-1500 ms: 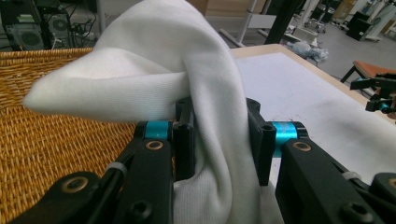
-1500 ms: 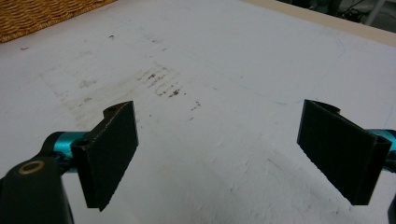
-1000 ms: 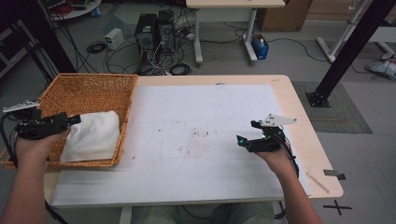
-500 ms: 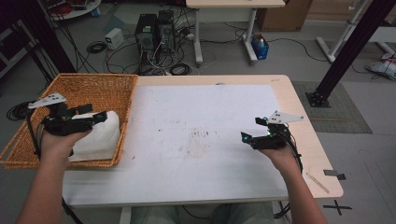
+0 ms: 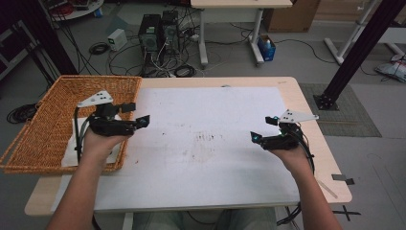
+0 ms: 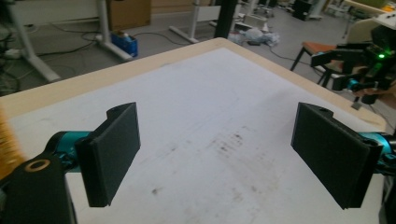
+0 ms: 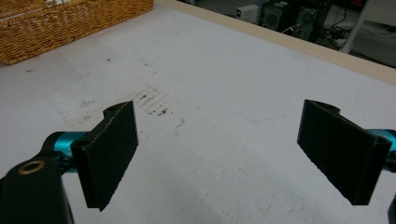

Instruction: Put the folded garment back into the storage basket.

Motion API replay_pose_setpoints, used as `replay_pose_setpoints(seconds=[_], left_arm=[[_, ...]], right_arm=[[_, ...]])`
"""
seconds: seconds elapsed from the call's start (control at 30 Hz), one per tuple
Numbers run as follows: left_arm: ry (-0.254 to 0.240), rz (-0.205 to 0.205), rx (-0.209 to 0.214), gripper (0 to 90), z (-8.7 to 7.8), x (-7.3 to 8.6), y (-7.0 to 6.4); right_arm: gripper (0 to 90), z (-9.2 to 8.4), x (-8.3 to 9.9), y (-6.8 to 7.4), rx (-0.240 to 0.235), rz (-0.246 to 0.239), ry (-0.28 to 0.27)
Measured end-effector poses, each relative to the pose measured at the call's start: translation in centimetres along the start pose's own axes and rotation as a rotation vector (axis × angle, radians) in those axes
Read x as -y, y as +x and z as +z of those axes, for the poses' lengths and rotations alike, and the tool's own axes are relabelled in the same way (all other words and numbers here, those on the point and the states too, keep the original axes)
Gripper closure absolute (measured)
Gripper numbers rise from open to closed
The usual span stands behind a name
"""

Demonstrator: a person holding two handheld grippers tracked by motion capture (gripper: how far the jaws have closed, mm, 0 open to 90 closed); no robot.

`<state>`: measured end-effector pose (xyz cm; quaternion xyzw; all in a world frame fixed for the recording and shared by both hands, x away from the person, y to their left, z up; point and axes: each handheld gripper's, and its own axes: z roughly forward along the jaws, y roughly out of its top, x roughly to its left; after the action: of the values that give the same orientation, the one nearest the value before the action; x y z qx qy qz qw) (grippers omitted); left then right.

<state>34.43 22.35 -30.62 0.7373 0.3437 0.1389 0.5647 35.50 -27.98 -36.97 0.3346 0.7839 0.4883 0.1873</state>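
The left gripper [image 5: 136,115] has just been opening, jaws wide and empty, at the woven wicker basket's [image 5: 43,129] three o'clock rim; folded white cloth [image 5: 79,139] lies inside. The right gripper [image 5: 263,129] gapes empty over the white table sheet [image 5: 210,143].

White mat [image 5: 210,120] lies clear (wicker basket [image 5: 43,124] bounds left).

place: lab | evidence: computer towers [image 5: 158,31], floor cables [image 5: 98,48], metal frame [image 5: 364,48]
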Motion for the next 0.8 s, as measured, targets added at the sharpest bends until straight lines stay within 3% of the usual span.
replay_pose_setpoints(seconds=[0.3, 0.5, 0.63, 0.8], left_arm=[[0.011, 0.031, 0.103, 13.0, 5.1, 1.1, -2.8], [0.026, 0.052, 0.109, 12.9, 7.8, 2.9, -3.9], [0.020, 0.027, 0.119, 13.0, 9.4, 4.6, -4.0], [0.047, 0.015, 0.121, 13.0, 10.3, 6.0, -4.2]], right_arm=[[12.3, -0.3, -0.5, -0.4, -0.005, -0.015, 0.003], [12.3, 0.7, -0.3, -0.5, -0.026, -0.020, 0.017], [12.3, 1.6, 0.5, -0.3, -0.044, -0.012, 0.015], [12.3, 2.4, 1.8, -0.1, -0.054, 0.002, 0.039]])
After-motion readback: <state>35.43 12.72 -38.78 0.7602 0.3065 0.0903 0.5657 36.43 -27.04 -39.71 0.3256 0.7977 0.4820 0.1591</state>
